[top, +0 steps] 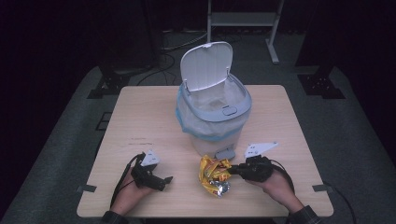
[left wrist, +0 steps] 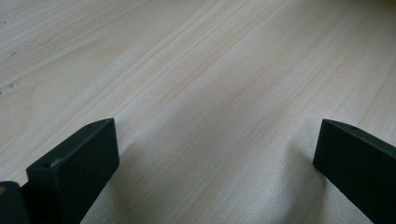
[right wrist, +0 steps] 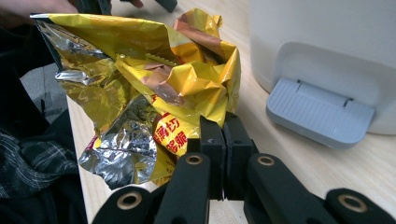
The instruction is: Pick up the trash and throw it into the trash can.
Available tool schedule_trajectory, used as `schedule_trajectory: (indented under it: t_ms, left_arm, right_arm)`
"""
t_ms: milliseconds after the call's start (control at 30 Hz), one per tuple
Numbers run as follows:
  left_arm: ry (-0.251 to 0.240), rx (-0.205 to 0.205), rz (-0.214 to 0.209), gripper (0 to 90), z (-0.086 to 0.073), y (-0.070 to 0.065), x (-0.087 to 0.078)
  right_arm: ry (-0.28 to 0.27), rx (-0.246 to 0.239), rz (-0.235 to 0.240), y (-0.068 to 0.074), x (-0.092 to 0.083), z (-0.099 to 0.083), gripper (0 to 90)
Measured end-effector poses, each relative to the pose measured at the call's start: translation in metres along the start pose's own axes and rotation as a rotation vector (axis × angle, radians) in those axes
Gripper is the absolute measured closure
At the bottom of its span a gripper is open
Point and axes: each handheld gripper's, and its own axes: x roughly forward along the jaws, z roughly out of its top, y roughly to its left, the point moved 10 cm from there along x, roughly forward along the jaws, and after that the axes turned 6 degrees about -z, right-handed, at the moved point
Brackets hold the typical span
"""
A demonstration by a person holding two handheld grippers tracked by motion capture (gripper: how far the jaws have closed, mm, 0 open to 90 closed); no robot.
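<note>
Right jaws: pressed together on an edge of the crumpled yellow and silver snack wrapper [right wrist: 154,93], as the right gripper view shows; the foil bunches up just beyond the black pads.
Right gripper [top: 232,171]: lies low over the table, pointing toward the person's left, with its grey three-cornered plate tilted above it.
Right hand [top: 275,182]: wraps the gripper body from the near right edge of the table, forearm coming in from the bottom corner of the high view.
Snack wrapper [top: 214,174]: rests on the table [top: 140,116] in front of the bin, between the two grippers, its right edge pinched.
Left jaws: stand wide apart with bare wood between them in the left gripper view, holding nothing.
Left gripper [top: 164,180]: sits low by the near left part of the table, pointing toward the wrapper but clear of it.
Left hand [top: 133,189]: holds the gripper from below, wrist at the table's near edge.
Pedal bin [top: 215,116]: white, lined with a bag, lid [top: 205,63] raised, standing just behind the wrapper; its grey foot pedal [right wrist: 320,112] faces the person.
</note>
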Motion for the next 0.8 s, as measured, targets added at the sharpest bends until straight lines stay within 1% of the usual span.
schedule_trajectory:
  t_ms: [167,267,567,800]
  left_arm:
    - [0.000,0.000,0.000,0.0,0.000,0.000,0.000]
    - [0.000,0.000,0.000,0.0,0.000,0.000,0.000]
    - [0.000,0.000,0.000,0.0,0.000,0.000,0.000]
    - [0.000,0.000,0.000,0.0,0.000,0.000,0.000]
  right_arm:
    - [-0.026,0.006,-0.002,-0.002,-0.009,0.005,89.0]
    - [-0.035,0.006,-0.002,-0.002,-0.014,0.008,89.0]
    - [-0.087,-0.003,-0.005,-0.001,-0.031,0.020,89.0]
    - [-0.110,-0.003,-0.009,-0.003,-0.041,0.026,89.0]
